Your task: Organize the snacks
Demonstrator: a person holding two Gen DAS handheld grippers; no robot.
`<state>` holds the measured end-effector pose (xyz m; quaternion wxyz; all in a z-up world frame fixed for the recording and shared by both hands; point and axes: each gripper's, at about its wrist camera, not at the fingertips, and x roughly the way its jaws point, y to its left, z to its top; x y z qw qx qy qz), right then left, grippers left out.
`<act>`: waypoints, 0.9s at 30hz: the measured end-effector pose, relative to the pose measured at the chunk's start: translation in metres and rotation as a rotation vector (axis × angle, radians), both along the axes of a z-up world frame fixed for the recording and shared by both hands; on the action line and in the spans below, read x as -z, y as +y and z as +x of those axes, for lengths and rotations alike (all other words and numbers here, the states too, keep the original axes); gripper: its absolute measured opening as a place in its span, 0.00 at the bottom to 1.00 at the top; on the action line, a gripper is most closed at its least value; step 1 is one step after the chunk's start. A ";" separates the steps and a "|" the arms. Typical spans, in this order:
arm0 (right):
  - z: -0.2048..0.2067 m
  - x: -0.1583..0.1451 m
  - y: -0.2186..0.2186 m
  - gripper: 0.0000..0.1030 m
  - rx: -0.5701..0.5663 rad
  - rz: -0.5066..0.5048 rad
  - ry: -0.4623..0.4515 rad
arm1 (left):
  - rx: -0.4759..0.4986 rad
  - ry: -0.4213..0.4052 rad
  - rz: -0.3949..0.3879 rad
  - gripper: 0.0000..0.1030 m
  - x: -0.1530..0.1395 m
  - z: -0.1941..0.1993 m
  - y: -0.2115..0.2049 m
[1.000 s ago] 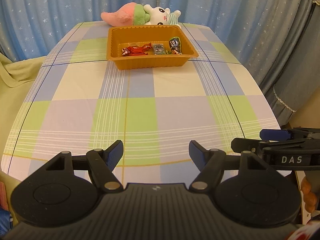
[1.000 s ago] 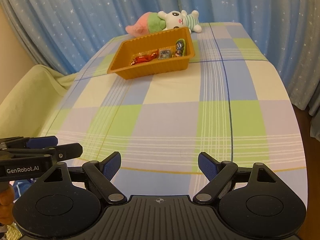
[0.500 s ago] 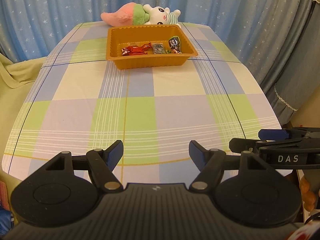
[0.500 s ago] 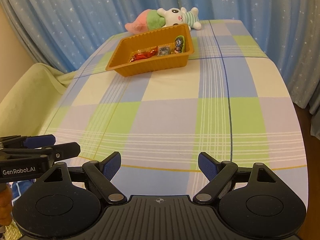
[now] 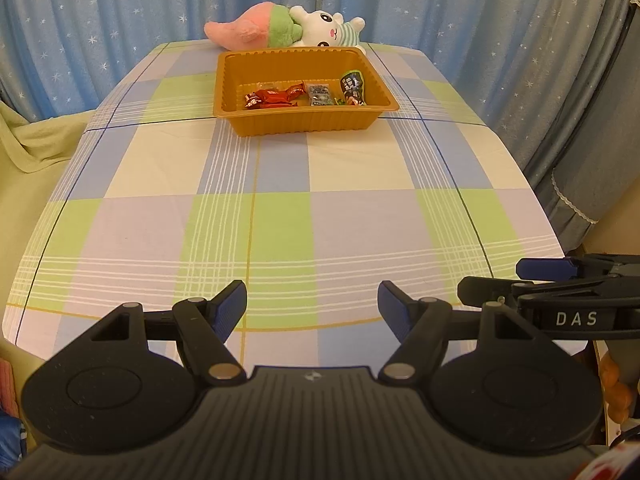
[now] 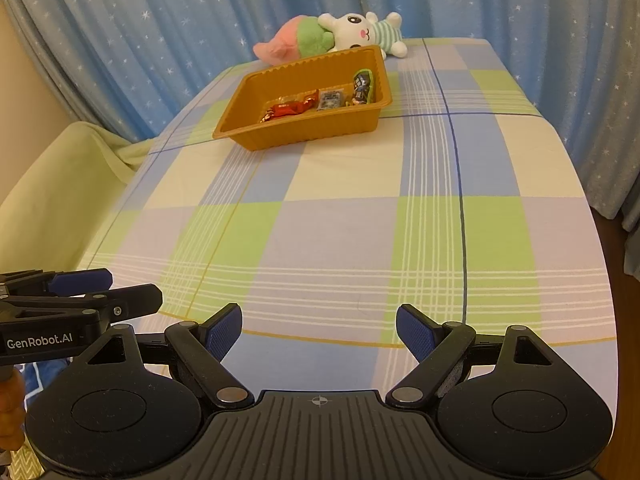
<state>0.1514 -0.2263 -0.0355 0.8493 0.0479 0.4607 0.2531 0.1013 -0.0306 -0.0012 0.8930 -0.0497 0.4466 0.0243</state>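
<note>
The bench (image 5: pixel 280 220) carries an orange tray (image 5: pixel 304 120) at its far end, snacks (image 6: pixel 320 102) inside; labels unreadable. Only the right view shows the tray's side wall. Left gripper (image 5: pixel 312 304) and right gripper (image 6: pixel 319 332) have released, empty fingers.

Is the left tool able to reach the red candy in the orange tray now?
Probably yes: the left tool is open and empty, bare tablecloth lies between, and the red candy sits uncovered in the open-topped orange tray.

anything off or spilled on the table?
Nothing spilled: the snacks all lie inside the orange tray. Only oddity is a plush toy lying on its side at the table's far edge, behind the tray.
</note>
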 end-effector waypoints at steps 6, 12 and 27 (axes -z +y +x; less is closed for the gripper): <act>0.001 0.001 0.001 0.82 -0.005 -0.001 0.002 | 0.000 0.003 0.003 0.68 0.001 0.002 -0.001; 0.003 0.001 0.002 0.82 -0.011 -0.003 0.003 | -0.002 0.003 0.004 0.68 0.001 0.003 -0.001; 0.005 0.001 0.004 0.82 -0.015 -0.002 0.004 | -0.006 0.004 0.005 0.68 -0.001 0.003 0.001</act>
